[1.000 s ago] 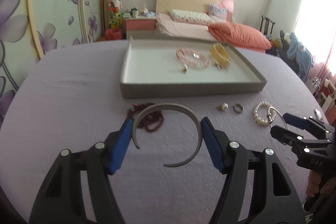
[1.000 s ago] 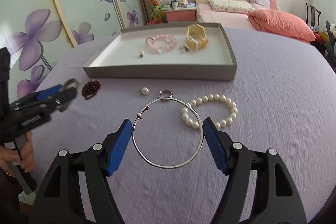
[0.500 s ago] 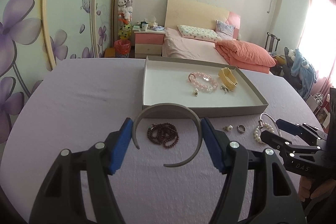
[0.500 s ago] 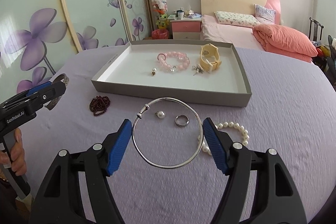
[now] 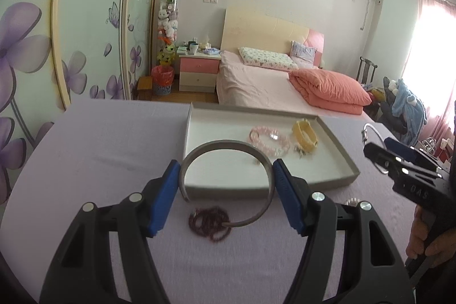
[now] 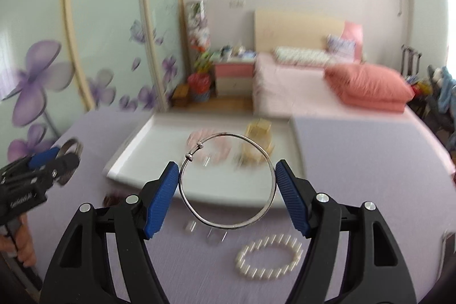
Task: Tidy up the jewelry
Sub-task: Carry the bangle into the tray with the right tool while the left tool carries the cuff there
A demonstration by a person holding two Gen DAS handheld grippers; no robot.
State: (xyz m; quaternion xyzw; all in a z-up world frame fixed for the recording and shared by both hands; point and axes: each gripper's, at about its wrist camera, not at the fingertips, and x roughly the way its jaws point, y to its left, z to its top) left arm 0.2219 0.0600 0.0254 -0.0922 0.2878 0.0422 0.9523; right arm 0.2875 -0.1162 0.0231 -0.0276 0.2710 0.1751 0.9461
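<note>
My left gripper is shut on a grey open cuff bangle, held above the purple table just before the grey tray. My right gripper is shut on a thin silver bangle, also raised in front of the tray. Inside the tray lie a pink bead bracelet and a yellow bangle. A dark red bead bracelet lies on the table under the cuff. A pearl bracelet lies below the silver bangle, with a blurred ring beside it.
The purple cloth table ends just behind the tray. Beyond it are a pink bed, a nightstand and flowered wardrobe doors. A hand holds the right gripper at the right edge.
Both grippers have risen and come closer to the tray, each still clamped on its bangle. The loose pieces on the table have slid lower in both views.
</note>
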